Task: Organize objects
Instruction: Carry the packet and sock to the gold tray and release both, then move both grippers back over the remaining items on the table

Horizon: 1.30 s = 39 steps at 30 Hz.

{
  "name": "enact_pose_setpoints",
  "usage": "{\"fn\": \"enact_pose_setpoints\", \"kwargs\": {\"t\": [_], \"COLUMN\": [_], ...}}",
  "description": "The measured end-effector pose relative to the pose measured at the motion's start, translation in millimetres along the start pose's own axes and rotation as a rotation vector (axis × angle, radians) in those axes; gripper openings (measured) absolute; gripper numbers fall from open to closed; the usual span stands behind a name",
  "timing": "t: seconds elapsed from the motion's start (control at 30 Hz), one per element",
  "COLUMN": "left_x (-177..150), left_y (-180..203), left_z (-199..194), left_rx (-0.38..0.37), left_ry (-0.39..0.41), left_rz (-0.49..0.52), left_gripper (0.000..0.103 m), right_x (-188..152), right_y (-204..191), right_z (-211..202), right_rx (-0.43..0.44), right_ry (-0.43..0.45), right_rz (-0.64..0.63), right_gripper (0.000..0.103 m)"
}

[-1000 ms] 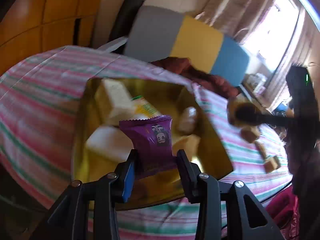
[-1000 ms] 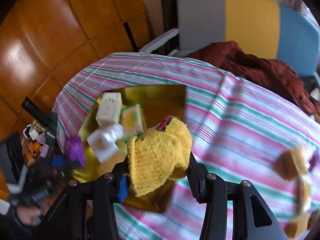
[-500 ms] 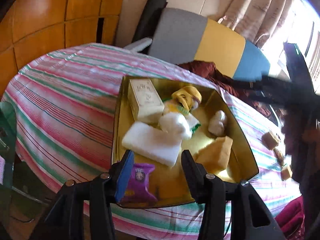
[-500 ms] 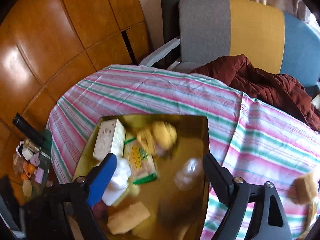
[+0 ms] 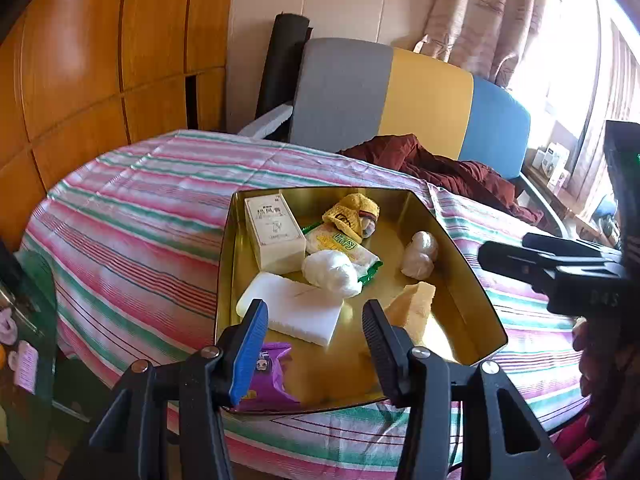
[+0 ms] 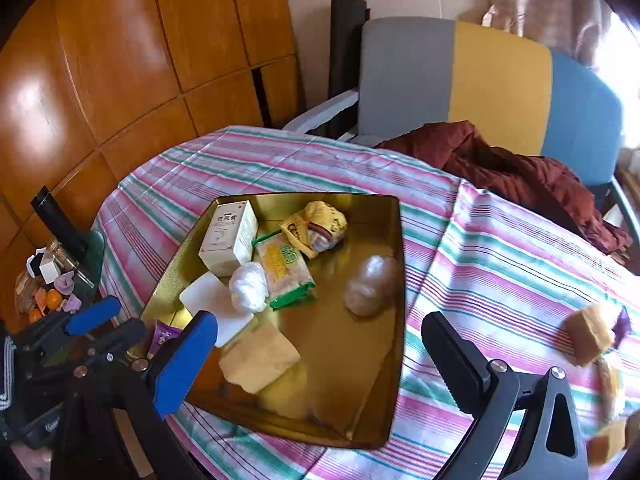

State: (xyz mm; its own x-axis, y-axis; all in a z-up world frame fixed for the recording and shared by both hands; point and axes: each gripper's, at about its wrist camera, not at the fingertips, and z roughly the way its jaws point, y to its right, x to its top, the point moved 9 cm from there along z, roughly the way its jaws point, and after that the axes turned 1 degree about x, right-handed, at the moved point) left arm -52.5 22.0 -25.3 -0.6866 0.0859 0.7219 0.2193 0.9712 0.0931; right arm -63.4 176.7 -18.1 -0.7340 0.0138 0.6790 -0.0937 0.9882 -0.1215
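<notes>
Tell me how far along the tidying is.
Mostly done: the gold tray already holds the sock, purple packet, box and sponges. Both tools, left and right, are open and empty. Tan blocks remain on the tablecloth.

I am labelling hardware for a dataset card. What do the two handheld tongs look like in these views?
Both the left tongs and the right tongs are black plastic frames with silver screws at the joints. Each has one finger faced with a blue pad and one black finger with a ridged inner face. In the right view, a striped dark sleeve cuff shows at the left edge. No cables are visible.
</notes>
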Motion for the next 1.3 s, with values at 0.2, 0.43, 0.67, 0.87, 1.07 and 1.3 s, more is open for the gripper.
{"fn": "enact_pose_setpoints", "kwargs": {"t": [0.2, 0.43, 0.67, 0.87, 1.07, 1.3], "left_x": [2.0, 1.7, 0.4, 3.1, 2.0, -4.3], "left_y": [14.0, 30.9, 47.1, 66.9, 99.6, 150.1], "left_z": [-7.3, -8.5, -6.3, -5.0, -0.8, 3.8], "left_rx": [-0.011, -0.049, -0.072, -0.104, -0.167, -0.244], "left_ry": [0.015, 0.005, -0.012, -0.016, -0.027, -0.052], "left_rz": [0.039, 0.065, 0.094, 0.129, 0.179, 0.257], "left_gripper": [0.050, 0.050, 0.050, 0.050, 0.050, 0.050], "right_x": [-13.5, -32.4, -54.9, -76.9, -108.2, -154.6], "right_y": [14.0, 41.8, 85.1, 139.6, 216.0, 309.5], "right_z": [-18.6, -30.4, -38.7, -58.1, -92.6, -152.1], "right_rx": [-0.042, -0.090, -0.147, -0.228, -0.336, -0.466], "right_ry": [0.025, 0.019, 0.000, -0.008, -0.014, 0.003], "right_rz": [0.017, 0.051, 0.125, 0.206, 0.354, 0.608], "right_gripper": [0.103, 0.103, 0.103, 0.103, 0.103, 0.103]}}
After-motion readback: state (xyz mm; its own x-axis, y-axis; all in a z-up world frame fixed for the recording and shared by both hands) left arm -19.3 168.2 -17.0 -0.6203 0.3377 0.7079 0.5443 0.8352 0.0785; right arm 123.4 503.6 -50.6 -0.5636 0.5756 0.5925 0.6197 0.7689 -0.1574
